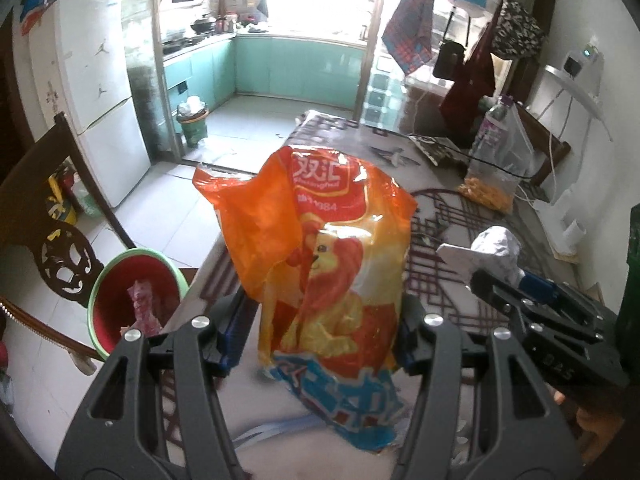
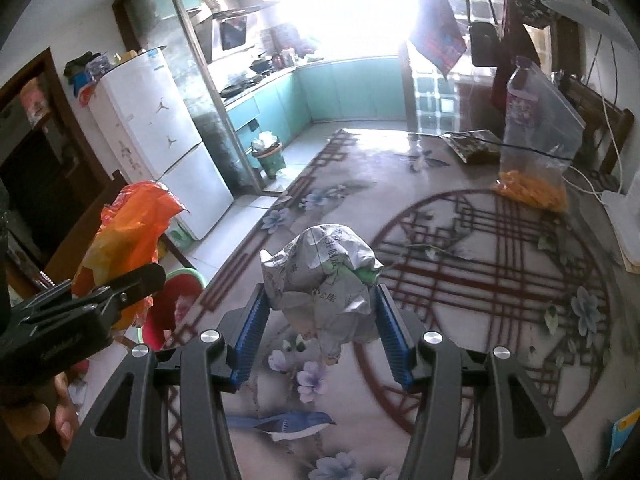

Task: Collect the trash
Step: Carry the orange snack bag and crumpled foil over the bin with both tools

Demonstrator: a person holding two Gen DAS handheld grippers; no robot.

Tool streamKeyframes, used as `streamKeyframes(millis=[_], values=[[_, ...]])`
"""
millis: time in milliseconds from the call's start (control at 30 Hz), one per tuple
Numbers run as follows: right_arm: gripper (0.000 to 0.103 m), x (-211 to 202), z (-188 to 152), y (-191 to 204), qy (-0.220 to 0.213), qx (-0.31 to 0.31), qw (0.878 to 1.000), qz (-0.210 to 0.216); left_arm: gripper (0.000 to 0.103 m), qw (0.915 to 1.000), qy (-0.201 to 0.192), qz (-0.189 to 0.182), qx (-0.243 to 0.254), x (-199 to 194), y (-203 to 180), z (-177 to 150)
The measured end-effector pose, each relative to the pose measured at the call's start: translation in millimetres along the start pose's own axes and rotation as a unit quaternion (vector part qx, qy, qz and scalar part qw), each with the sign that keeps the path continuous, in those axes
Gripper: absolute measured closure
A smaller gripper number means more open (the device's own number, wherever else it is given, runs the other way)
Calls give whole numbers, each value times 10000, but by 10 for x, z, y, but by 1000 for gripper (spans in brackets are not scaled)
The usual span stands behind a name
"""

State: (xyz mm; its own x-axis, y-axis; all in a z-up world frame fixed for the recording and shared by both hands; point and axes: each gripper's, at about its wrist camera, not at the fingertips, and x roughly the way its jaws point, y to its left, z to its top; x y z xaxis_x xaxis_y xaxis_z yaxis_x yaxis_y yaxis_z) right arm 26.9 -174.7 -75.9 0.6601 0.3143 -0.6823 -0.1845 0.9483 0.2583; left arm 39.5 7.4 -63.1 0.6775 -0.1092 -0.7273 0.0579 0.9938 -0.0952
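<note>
My left gripper [image 1: 320,320] is shut on an orange and yellow snack bag [image 1: 320,248] with a lion picture, held upright above the table's left edge. My right gripper [image 2: 320,316] is shut on a crumpled ball of printed paper [image 2: 324,276], held above the patterned tablecloth [image 2: 480,280]. Each gripper shows in the other's view: the right one with the paper ball [image 1: 496,248] at the right, the left one with the orange bag [image 2: 128,232] at the left. A green-rimmed red bin [image 1: 136,292] with pink trash inside stands on the floor beside the table, below the left gripper; it also shows in the right wrist view [image 2: 176,304].
On the table's far right stand a clear bag with orange snacks [image 2: 532,160], a plastic bottle [image 1: 494,128] and a dark patterned packet [image 2: 472,146] with a black cable. A carved wooden chair [image 1: 60,240] stands left of the bin. A white fridge [image 1: 104,92] and a green kitchen bin [image 1: 192,124] lie beyond.
</note>
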Motion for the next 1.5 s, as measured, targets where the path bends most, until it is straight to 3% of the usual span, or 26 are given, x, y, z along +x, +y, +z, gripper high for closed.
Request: streamKeyframes(millis=[500, 767, 1200, 1500], values=[[51, 124, -12, 263, 84, -104, 9999, 5, 48, 9996, 41, 143, -221, -20, 426, -67], [51, 279, 47, 601, 58, -41, 9996, -285, 48, 9998, 7, -114, -144, 63, 881, 60], [51, 714, 105, 1509, 158, -32, 9989, -442, 48, 9994, 95, -333, -60, 225, 1791, 233], [51, 1302, 110, 2216, 670, -345, 9972, 17, 48, 9987, 264, 82, -428, 394, 2644, 217]])
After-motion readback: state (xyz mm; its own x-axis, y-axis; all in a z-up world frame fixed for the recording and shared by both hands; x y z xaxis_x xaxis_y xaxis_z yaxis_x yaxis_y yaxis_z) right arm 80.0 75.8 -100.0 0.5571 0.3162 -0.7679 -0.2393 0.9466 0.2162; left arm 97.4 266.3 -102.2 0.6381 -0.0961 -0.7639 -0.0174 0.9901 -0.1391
